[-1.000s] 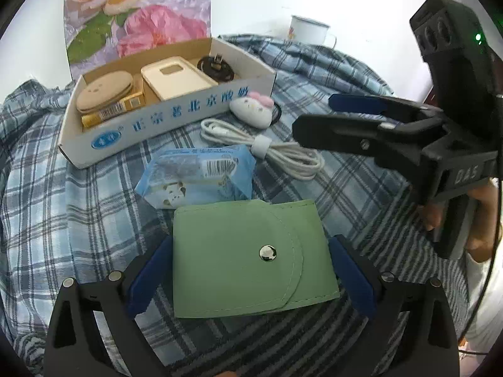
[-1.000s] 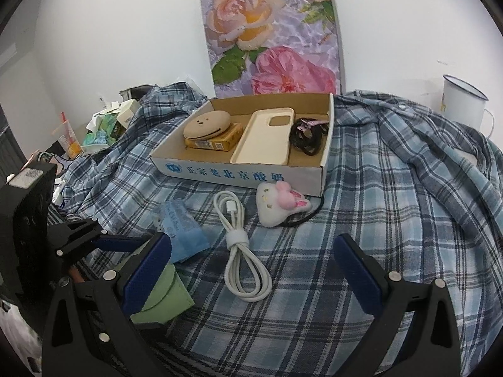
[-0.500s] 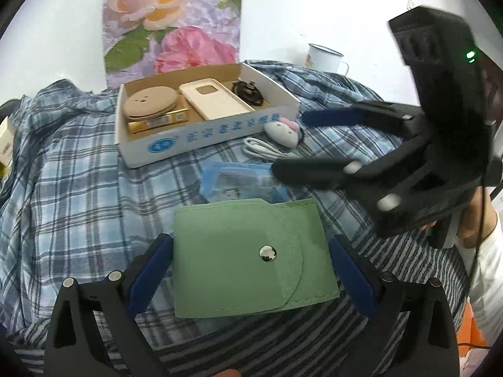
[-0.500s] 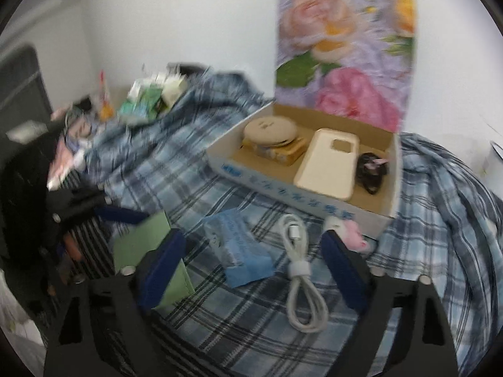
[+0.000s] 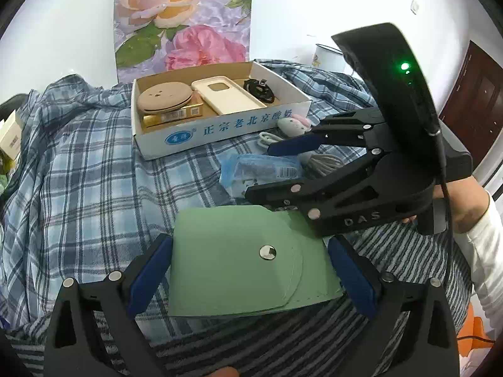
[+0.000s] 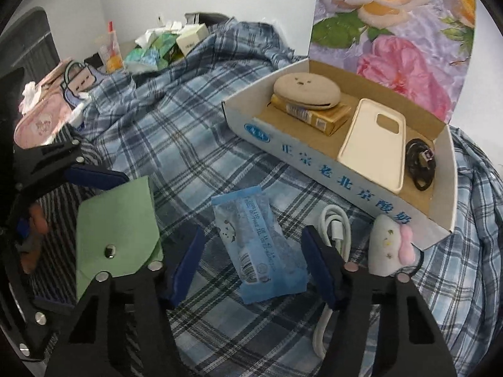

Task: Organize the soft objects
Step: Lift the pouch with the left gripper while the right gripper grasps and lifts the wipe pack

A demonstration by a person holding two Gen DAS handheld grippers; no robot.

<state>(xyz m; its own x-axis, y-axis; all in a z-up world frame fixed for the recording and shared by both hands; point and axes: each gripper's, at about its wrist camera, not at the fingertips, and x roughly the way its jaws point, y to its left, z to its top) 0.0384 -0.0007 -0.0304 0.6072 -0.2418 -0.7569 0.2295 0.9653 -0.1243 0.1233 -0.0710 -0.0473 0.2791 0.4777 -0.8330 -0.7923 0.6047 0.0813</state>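
Right wrist view shows the right tongs (image 6: pixel 251 260) spread wide and poised directly over the blue tissue pack (image 6: pixel 257 248), which lies flat on the plaid-covered bed (image 6: pixel 176 144) between the two blue pads; its long axis runs roughly along the tongs' forward direction, so the pads face its long sides and a straight descent should bracket it across the narrow width. The cardboard box (image 6: pixel 342 172), the likely destination, sits just beyond and to the right, with the white cable (image 6: pixel 336 223) and the plush toy (image 6: pixel 389 245) near the pack's right side. The left tongs (image 5: pixel 248 270) are also spread, their pads flanking the green pouch (image 5: pixel 239 257) along its short edges; whether they touch it I cannot tell. Seen from the left wrist, the right tool reaches in from the right, held low and tilted down toward the pack, clearly the nearer one to it.
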